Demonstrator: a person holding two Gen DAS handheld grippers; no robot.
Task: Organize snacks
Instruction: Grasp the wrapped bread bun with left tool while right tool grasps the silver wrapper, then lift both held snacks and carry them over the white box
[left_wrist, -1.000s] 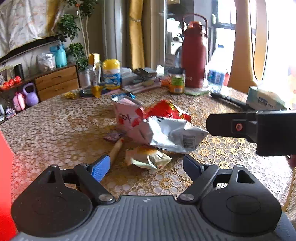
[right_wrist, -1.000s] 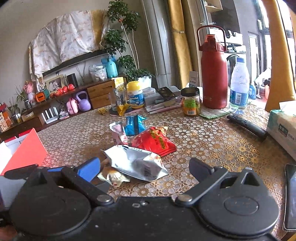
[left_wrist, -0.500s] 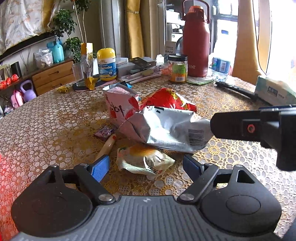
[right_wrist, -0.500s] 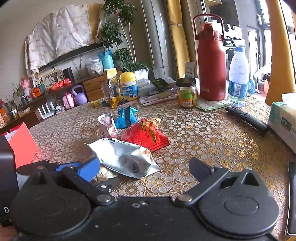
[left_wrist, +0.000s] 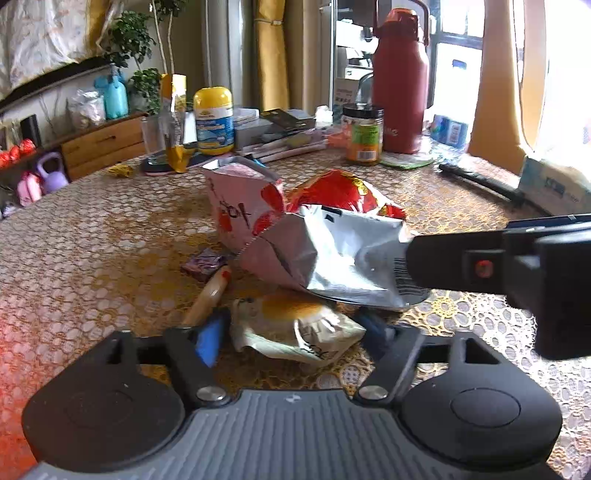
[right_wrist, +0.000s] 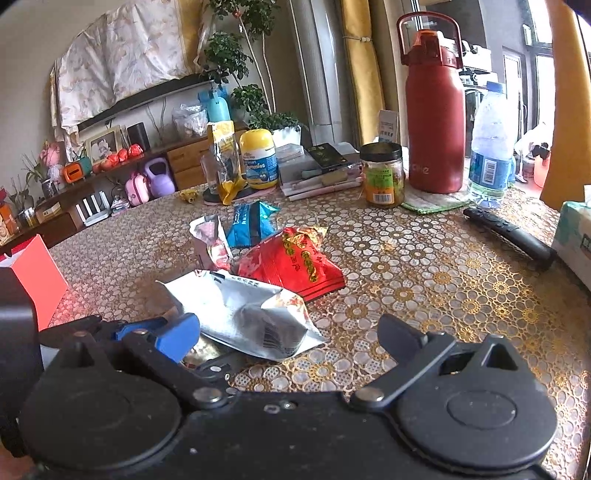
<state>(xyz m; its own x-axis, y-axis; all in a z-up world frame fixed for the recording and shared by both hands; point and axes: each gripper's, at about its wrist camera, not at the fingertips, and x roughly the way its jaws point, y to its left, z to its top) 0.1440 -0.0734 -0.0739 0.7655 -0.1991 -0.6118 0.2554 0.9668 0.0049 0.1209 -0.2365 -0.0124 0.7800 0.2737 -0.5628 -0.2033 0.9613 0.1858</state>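
Your left gripper (left_wrist: 291, 338) has just been closing around the bread packet (left_wrist: 295, 328), pads apparently not yet pressing; your right gripper (right_wrist: 291, 332) gapes over the silver bag (right_wrist: 243, 314).

I see the snacks heaped mid-tabletop (right_wrist: 424, 280). The bun pack (left_wrist: 295, 328) lies nearest me, between my left gripper's (left_wrist: 291, 336) fingers; the foil bag (left_wrist: 332, 258) lies just behind it, overlapping its far edge. The red bag (right_wrist: 295, 262) sits behind the foil bag, touching it. The stick (left_wrist: 207, 295) lies left of the bun pack. Jar (right_wrist: 382, 175), flask (right_wrist: 434, 110) and bottle (right_wrist: 489, 147) stand along the far edge; the remote (right_wrist: 509, 236) lies toward the right edge.
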